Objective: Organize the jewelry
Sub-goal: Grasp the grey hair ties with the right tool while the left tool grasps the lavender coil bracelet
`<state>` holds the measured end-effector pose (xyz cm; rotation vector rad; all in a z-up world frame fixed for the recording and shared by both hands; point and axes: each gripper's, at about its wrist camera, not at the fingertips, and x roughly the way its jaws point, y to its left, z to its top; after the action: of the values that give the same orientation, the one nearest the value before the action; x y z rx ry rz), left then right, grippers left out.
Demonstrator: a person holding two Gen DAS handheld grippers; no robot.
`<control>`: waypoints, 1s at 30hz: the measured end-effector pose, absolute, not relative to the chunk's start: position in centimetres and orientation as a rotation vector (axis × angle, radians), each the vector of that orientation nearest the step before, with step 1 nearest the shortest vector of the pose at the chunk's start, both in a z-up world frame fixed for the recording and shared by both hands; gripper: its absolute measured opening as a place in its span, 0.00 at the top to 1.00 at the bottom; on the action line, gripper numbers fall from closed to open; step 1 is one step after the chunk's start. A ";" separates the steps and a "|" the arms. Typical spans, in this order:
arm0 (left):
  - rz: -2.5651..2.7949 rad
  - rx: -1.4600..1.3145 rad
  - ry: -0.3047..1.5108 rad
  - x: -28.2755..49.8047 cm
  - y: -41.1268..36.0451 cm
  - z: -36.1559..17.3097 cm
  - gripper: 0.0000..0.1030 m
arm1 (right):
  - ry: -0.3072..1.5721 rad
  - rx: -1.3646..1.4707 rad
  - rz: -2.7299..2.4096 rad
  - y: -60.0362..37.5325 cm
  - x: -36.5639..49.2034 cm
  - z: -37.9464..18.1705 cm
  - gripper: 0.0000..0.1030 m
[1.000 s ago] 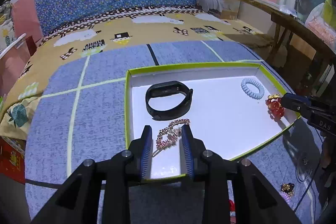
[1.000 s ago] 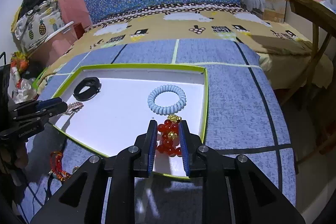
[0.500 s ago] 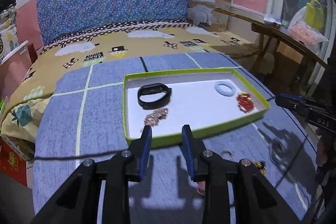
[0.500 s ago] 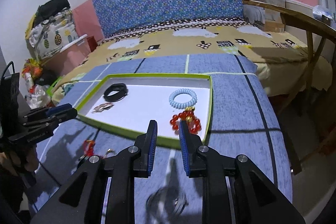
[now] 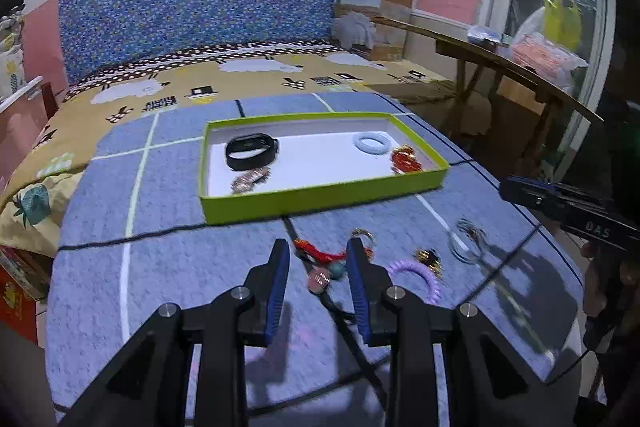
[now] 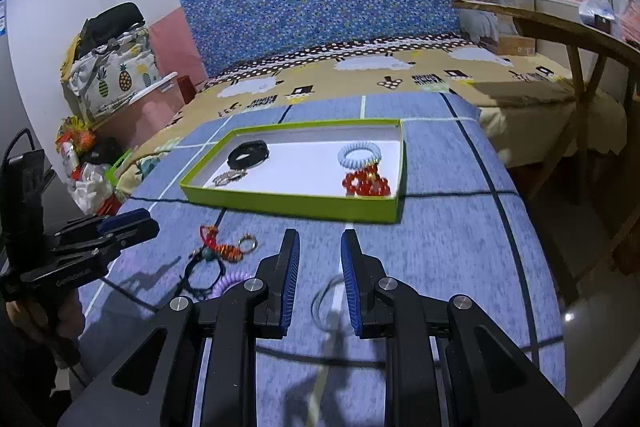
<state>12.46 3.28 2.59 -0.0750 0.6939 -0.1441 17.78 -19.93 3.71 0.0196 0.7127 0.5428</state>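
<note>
Here, left gripper (image 5: 314, 257) open and empty, jaws straddling red knotted cord charm (image 5: 318, 251) on blue table cloth (image 5: 180, 259), lined up as I judged next pick. Right gripper (image 6: 319, 259) open over clear thin bangle (image 6: 326, 301). Green-rimmed white tray (image 5: 320, 195) held four sorted pieces beyond.

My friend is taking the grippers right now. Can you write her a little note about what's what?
Left gripper: open, holding nothing, above the red tassel charm.
Right gripper: open, holding nothing, above the clear bangle.
In the green tray: black band, pink bracelet, blue coil tie, red bead bracelet.
To do: charm, bangle, purple coil tie, gold piece.
</note>
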 end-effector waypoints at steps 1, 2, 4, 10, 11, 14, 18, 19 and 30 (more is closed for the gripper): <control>-0.152 -0.073 0.696 12.2 3.0 2.5 0.70 | 0.715 0.022 0.541 -20.0 17.6 3.6 0.79; -0.161 -0.072 0.698 11.9 2.7 2.5 0.70 | 0.718 0.024 0.538 -20.2 17.4 3.5 0.79; -0.182 -0.069 0.702 11.5 2.1 2.4 0.70 | 0.725 0.026 0.530 -20.5 17.1 3.3 0.79; -0.223 -0.048 0.706 11.1 0.6 2.2 0.70 | 0.731 0.023 0.504 -21.2 16.6 2.8 0.79; -0.227 -0.043 0.709 11.2 0.4 2.1 0.70 | 0.734 0.022 0.501 -21.2 16.7 2.7 0.79; -0.238 -0.034 0.719 11.4 -0.2 1.7 0.70 | 0.744 0.023 0.492 -21.4 16.7 2.3 0.79; -0.248 -0.025 0.737 12.0 -0.6 1.1 0.70 | 0.763 0.020 0.485 -21.5 17.0 1.6 0.79; -0.250 -0.021 0.743 12.2 -0.8 0.9 0.70 | 0.769 0.019 0.483 -21.5 17.1 1.4 0.79; -0.286 0.068 0.803 14.6 -3.0 -0.8 0.70 | 0.846 -0.018 0.451 -21.0 18.4 -0.8 0.79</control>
<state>14.57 -2.99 -0.78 0.0680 0.8026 -0.2862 18.38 -21.05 -0.82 -0.0182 0.8458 0.4505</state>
